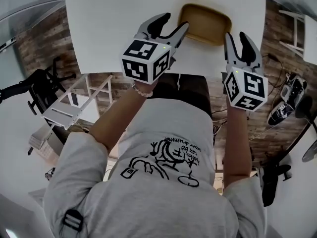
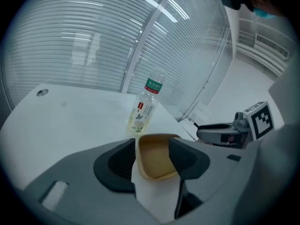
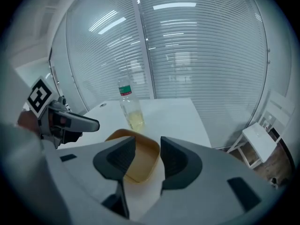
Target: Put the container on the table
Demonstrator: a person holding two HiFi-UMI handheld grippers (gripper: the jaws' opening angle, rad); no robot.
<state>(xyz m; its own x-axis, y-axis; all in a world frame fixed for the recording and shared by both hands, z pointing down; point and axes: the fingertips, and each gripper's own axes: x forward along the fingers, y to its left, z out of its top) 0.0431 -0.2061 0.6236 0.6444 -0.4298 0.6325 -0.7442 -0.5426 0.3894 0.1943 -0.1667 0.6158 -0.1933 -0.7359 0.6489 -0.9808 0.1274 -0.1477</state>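
Observation:
A shallow tan container [image 1: 205,24] rests on the white table [image 1: 114,24], close to its near edge. My left gripper [image 1: 173,24] hovers just left of it and a little above, jaws wide apart and empty. My right gripper [image 1: 236,37] hangs off its right end, also open with nothing held. In the left gripper view the container [image 2: 157,162] shows past the gap of the left gripper [image 2: 153,146], not touched by the pads. The right gripper view shows the container [image 3: 143,161] below and beyond the right gripper [image 3: 147,146].
A clear plastic bottle [image 2: 146,108] with a little yellowish liquid stands upright behind the container, seen too in the right gripper view as the bottle [image 3: 129,108]. A white rack [image 1: 74,103] stands on the floor at left, shoes [image 1: 285,108] at right. Glass walls with blinds ring the table.

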